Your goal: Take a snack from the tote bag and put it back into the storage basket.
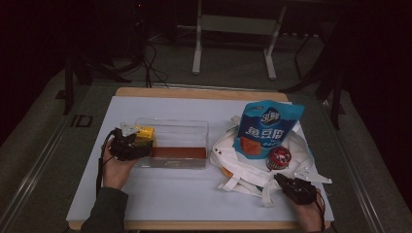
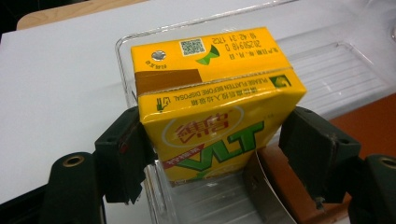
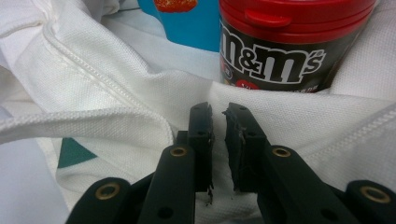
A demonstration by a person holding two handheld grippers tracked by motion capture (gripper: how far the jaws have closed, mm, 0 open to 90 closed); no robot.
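Left gripper (image 2: 212,154) has the yellow drink carton (image 2: 212,100) between its jaws at the left end of the clear plastic bin (image 1: 194,127); left pad looks in contact, right pad appears to stand a hair off, so I read it as apart, not clamped; carton is tilted over the bin's near wall, orange-brown box (image 1: 179,152) lying further along inside; right gripper (image 3: 218,135) is nearly together, pinching the white tote bag (image 3: 93,74) fabric, just below the M&M's tub (image 3: 275,42); blue snack pouch (image 1: 267,127) sits on the bag; step looks like placing the carton in the bin; next: back the left gripper out without dragging the carton.
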